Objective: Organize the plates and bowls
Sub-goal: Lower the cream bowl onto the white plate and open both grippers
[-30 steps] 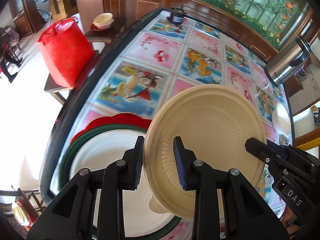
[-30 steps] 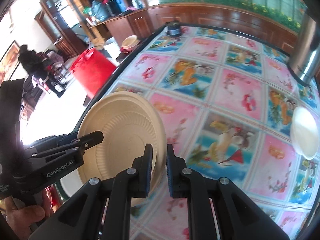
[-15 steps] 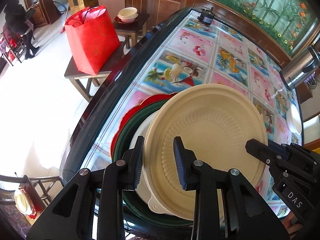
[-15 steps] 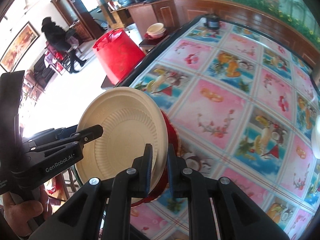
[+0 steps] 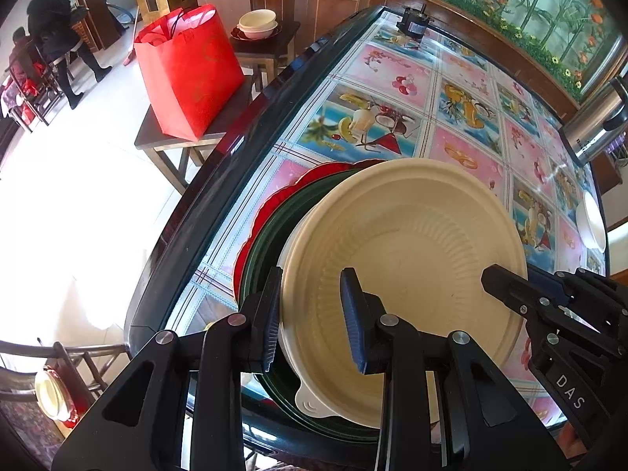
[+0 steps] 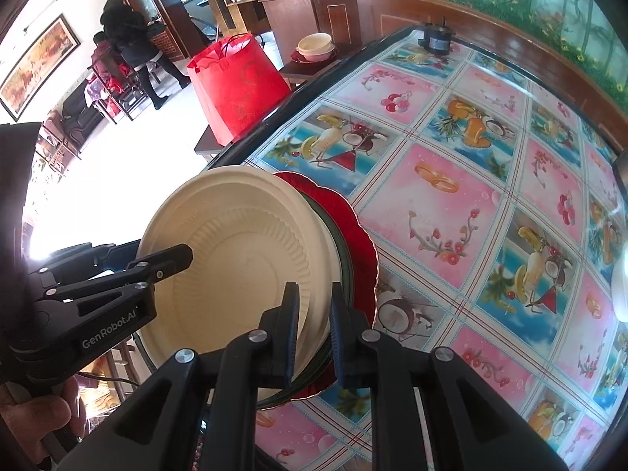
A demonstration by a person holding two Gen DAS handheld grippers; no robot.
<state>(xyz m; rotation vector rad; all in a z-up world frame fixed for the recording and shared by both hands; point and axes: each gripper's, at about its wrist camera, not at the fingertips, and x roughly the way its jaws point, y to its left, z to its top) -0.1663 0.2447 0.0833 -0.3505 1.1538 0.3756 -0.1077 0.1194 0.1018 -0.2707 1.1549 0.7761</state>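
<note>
A cream ribbed plate [image 5: 412, 243] sits on a stack: a white plate [image 5: 314, 402], a dark green plate [image 5: 274, 235] and a red scalloped plate [image 5: 267, 212], near the table's near-left edge. My left gripper [image 5: 312, 314] straddles the cream plate's near rim, jaws parted wide. My right gripper [image 6: 312, 327] straddles its rim from the other side [image 6: 243, 259], jaws a little apart. The right gripper's fingers [image 5: 506, 286] show in the left wrist view. The left gripper [image 6: 172, 255] lies over the plate in the right wrist view.
The table [image 5: 392, 74] has a pink and blue fruit-print cloth. A white bowl [image 5: 590, 219] sits at its right side, a steel kettle [image 5: 596, 125] farther back, a small black motor [image 5: 414, 25] at the far end. A red bag [image 5: 188, 70] and stacked bowls [image 5: 257, 23] stand on side tables.
The cream plate has come down onto the stack. Both grippers' jaws have opened from its rim, the right one visibly wider than before. Both views have shifted back toward the table's edge.
</note>
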